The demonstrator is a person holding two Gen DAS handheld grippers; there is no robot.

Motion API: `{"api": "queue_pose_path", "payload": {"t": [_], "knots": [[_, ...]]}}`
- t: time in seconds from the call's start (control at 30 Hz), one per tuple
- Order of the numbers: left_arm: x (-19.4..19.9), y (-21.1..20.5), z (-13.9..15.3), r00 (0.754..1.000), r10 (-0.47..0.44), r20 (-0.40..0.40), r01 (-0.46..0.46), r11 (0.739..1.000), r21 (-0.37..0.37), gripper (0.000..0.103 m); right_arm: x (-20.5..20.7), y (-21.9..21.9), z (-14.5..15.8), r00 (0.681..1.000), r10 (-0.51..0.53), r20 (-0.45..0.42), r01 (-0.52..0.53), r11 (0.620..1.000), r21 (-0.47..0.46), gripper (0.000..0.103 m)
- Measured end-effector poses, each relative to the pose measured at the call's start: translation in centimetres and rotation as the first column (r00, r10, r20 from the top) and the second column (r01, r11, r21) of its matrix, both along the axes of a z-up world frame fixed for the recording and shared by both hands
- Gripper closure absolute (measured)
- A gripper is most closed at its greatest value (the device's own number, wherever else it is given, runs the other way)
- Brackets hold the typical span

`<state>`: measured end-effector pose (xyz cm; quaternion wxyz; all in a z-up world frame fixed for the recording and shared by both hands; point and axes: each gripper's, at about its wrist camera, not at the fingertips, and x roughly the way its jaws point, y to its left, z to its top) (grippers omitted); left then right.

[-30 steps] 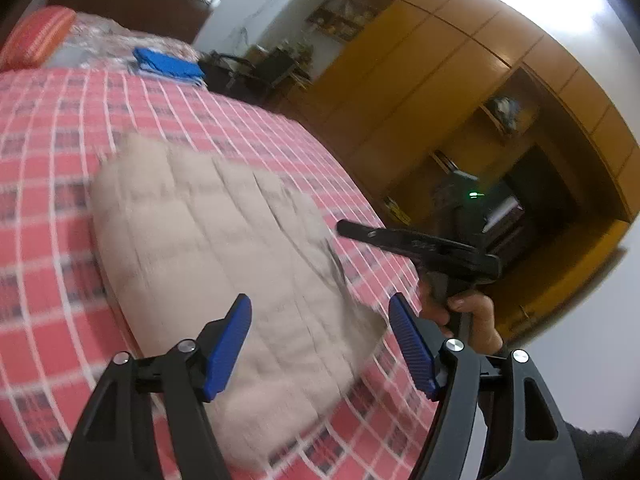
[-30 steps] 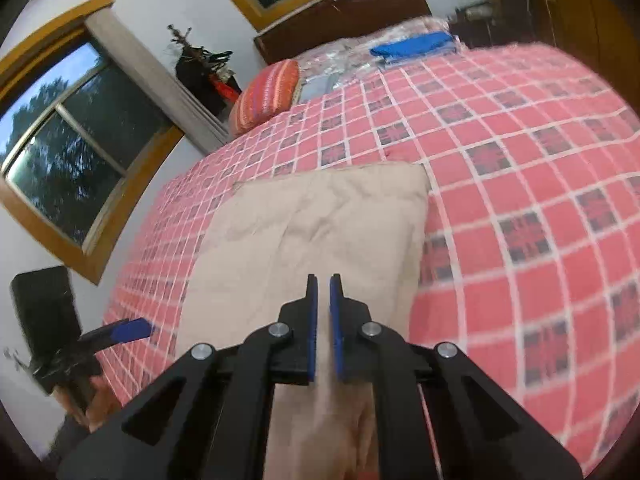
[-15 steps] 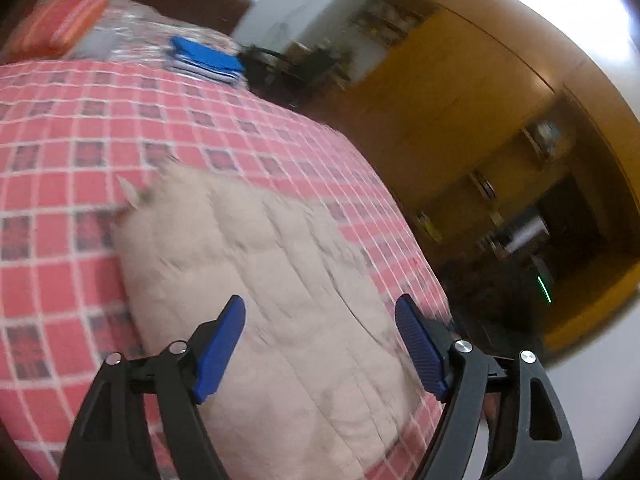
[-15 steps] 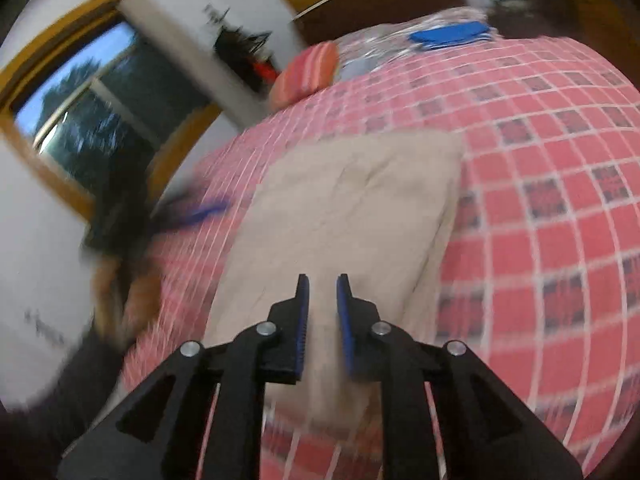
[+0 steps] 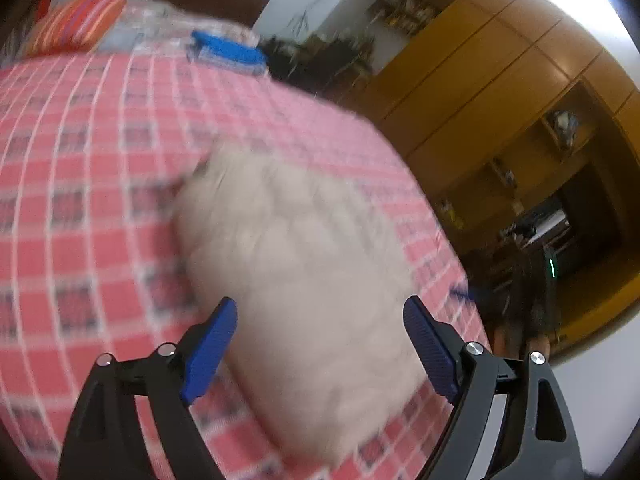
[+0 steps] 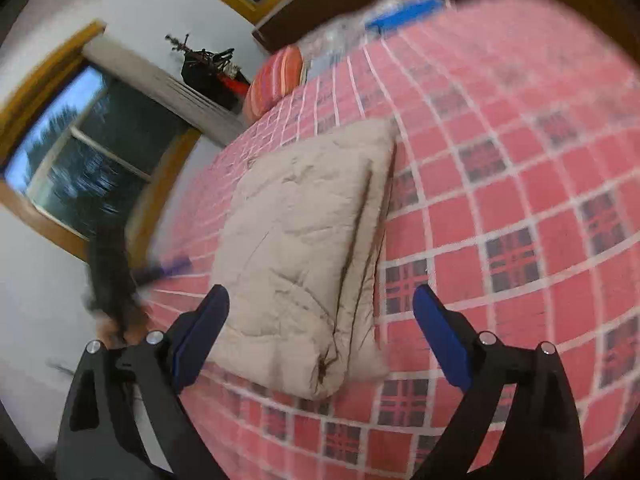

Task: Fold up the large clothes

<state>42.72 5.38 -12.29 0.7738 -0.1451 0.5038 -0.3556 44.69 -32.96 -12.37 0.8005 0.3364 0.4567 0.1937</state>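
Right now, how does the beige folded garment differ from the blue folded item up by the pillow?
The beige garment is large, puffy and quilted, lying mid-bed close to both open tools; the blue item looks smaller and flatter, and lies at the far end near the striped pillow. Both rest folded on the red checked bedspread, touched by neither tool.

From where I stand, no lettering, label, brand or number can be read on anything here; both views are blurred by motion.
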Motion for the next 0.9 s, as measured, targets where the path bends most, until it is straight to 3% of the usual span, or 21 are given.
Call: {"api": "queue_pose_path", "payload": {"t": [0.07, 0.17, 0.47, 0.57, 0.9], "knots": [[-1.3, 1.4, -2.0, 0.997, -0.001, -0.076, -0.002, 0.999, -0.034, 0.018, 1.8, -1.8, -2.4, 0.997, 0.007, -0.079, 0.003, 0.991, 0.13, 0.01], [-2.8, 1.9, -4.5, 0.988, -0.013, -0.156, -0.006, 0.993, -0.122, 0.018, 4.8, -1.9, -4.6, 0.99, 0.051, -0.128, -0.023, 0.977, 0.211, 0.01], [-3.1, 1.3, -9.2, 0.966, -0.037, -0.256, -0.028, 0.968, -0.248, 0.018, 9.8, 1.1, -7.4, 0.973, 0.143, -0.179, -0.101, 0.969, 0.223, 0.01], [-3.1, 1.1, -10.3, 0.957, -0.058, -0.284, -0.04, 0.944, -0.328, 0.018, 10.4, 1.4, -7.5, 0.973, 0.152, -0.174, -0.109, 0.966, 0.234, 0.01], [-2.2, -1.2, -11.2, 0.95, -0.059, -0.307, -0.028, 0.962, -0.27, 0.017, 10.8, 2.7, -7.6, 0.971, 0.168, -0.169, -0.134, 0.972, 0.195, 0.01]]}}
